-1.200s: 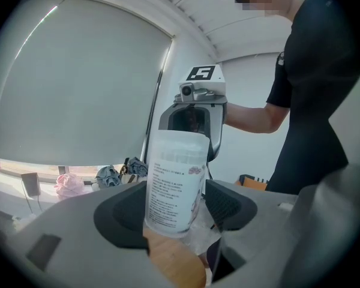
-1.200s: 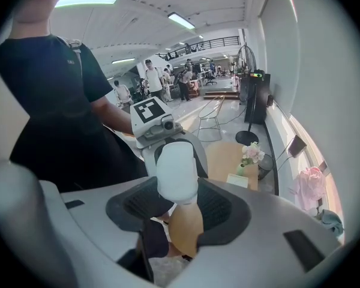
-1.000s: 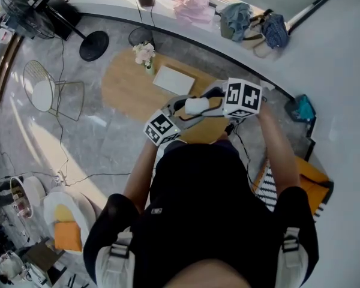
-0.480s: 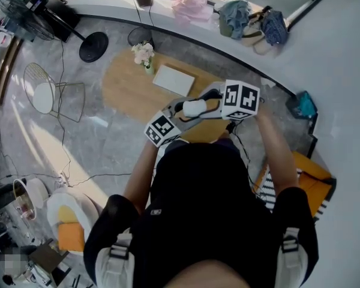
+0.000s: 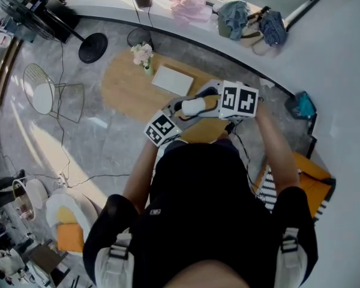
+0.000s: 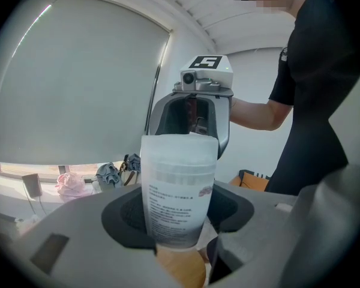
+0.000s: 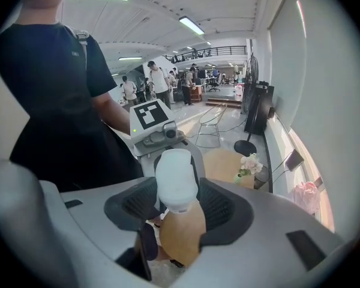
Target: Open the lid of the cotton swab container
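The cotton swab container [image 5: 194,106] is at the middle of the head view, held in the air above the wooden table [image 5: 126,86], between my two grippers. My left gripper [image 6: 179,218] has just been closing, and its jaws now clasp the container's lower body, printed label towards the camera. My right gripper [image 7: 177,207] has just been opening. Its jaws stand apart around the container's white end, with a gap on each side.

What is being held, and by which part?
The container, by its bottom, in the left gripper, jaws just closing; the right gripper, jaws just opening, flanks its top, grip unclear.
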The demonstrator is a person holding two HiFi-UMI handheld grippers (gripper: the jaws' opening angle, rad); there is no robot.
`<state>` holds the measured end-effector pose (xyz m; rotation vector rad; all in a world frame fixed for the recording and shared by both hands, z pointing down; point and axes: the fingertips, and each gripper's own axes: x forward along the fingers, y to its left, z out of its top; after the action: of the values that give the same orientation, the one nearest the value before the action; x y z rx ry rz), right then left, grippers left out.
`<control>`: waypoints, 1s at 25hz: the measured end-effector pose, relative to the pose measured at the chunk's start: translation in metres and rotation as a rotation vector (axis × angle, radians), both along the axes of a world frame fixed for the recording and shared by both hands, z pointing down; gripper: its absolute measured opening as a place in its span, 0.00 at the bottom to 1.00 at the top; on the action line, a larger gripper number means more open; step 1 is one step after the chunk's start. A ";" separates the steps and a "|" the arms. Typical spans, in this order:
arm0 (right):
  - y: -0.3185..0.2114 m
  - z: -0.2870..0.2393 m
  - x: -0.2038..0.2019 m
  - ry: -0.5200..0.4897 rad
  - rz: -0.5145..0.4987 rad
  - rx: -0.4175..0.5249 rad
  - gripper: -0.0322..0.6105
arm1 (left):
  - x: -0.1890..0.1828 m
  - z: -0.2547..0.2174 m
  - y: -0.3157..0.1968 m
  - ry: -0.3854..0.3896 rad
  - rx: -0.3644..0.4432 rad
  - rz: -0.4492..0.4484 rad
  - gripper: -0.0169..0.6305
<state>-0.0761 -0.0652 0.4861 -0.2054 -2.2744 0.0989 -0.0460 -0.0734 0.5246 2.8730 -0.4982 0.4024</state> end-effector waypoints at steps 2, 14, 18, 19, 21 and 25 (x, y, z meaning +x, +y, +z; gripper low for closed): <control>0.003 -0.003 -0.002 0.007 -0.012 0.015 0.39 | 0.000 0.001 0.002 -0.010 0.000 -0.001 0.39; 0.019 0.007 -0.012 0.113 -0.141 0.116 0.37 | 0.004 0.001 0.010 -0.031 0.008 0.004 0.38; 0.020 0.005 -0.013 0.097 -0.144 0.110 0.36 | 0.003 -0.003 0.011 -0.009 0.012 0.010 0.39; 0.021 0.004 -0.014 0.090 -0.145 0.102 0.36 | 0.004 -0.004 0.012 -0.001 0.017 0.016 0.39; 0.023 0.000 -0.016 0.069 -0.147 0.080 0.36 | 0.008 -0.006 0.014 0.005 0.028 0.038 0.38; 0.025 -0.006 -0.019 0.057 -0.147 0.064 0.36 | 0.015 -0.007 0.017 -0.007 0.052 0.071 0.38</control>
<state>-0.0955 -0.0398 0.4803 -0.3308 -2.1948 -0.0441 -0.0306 -0.0563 0.5179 2.9474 -0.4141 0.4177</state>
